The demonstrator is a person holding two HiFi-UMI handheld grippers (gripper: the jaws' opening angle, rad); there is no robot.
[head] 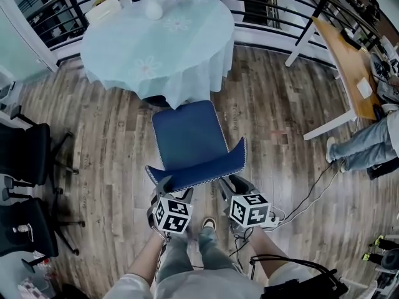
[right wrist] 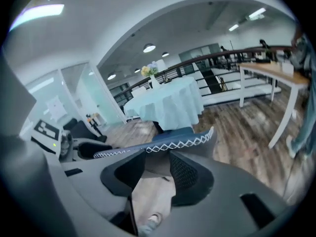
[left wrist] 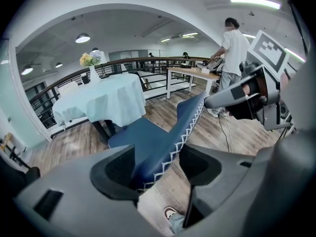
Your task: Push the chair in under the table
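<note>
One blue chair (head: 190, 139), one round cloth-draped surface (head: 137, 42), two tools. The chair has a padded seat and a curved backrest edged in white zigzag stitching. The backrest sits between the left tool's (left wrist: 157, 166) parted jaws. The right tool's (right wrist: 157, 169) jaws gape just behind it, and the surface lies beyond both.

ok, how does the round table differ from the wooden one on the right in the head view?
The round table is draped in a pale cloth; the wooden table has a bare top on white legs. The round table carries a vase of flowers; the wooden table does not. The blue chair faces the round table; a person stands by the wooden table. Both stand near the railing.
</note>
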